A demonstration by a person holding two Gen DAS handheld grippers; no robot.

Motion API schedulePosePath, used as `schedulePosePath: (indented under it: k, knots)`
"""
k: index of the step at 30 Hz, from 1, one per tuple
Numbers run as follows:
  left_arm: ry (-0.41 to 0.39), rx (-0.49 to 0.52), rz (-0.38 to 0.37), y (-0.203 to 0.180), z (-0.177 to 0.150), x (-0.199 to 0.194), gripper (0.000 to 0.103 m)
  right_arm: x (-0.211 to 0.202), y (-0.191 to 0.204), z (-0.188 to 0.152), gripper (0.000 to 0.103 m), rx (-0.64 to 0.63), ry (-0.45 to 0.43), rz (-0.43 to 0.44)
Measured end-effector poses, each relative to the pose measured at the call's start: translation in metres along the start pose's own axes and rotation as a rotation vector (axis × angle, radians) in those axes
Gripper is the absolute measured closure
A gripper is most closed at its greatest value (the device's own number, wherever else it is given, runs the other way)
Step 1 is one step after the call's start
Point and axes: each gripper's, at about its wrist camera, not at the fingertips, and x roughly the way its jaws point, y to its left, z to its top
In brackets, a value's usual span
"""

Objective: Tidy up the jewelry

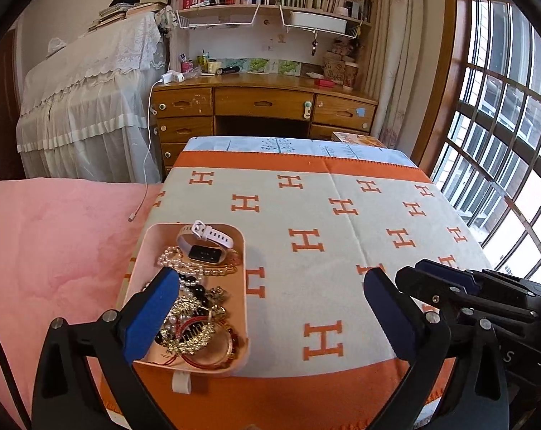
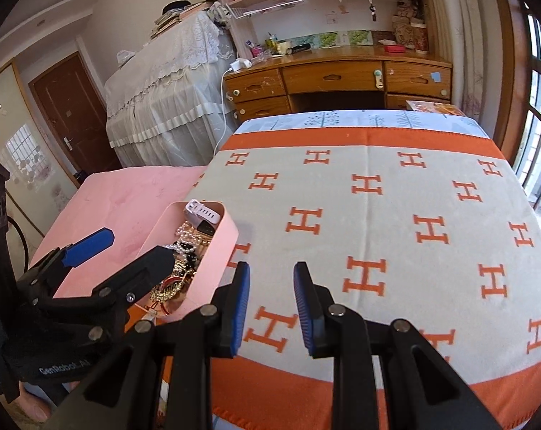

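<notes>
While left tongs (image 1: 270, 283) gape, jewelry tray (image 1: 247, 308) beneath

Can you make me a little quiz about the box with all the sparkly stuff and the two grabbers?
1. True or false: the white-strapped watch lies on the blanket outside the pink tray.
2. Which gripper reaches over the tray: A) left gripper B) right gripper?
3. Fill in: the blanket is covered in orange letter ___ shapes.

Key:
1. False. The watch is inside the tray, at its far end, beside the pearl necklace and above the gold hair comb.
2. A. One of its fingers hangs over the jewelry; the right gripper is open above bare blanket.
3. H
</notes>
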Motion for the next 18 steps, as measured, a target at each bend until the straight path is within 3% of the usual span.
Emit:
schedulePosePath:
  k: [8,18]
  knots:
    - [0.000,0.001,0.004,-0.035,0.000,-0.020,0.001,-0.040,-0.023,-0.014,0.063,0.033,-0.091,-0.071]
    - [-0.070,0.037,0.077,-0.055,0.006,-0.045,0.001,-0.061,-0.027,-0.014,0.062,0.031,-0.154,-0.117]
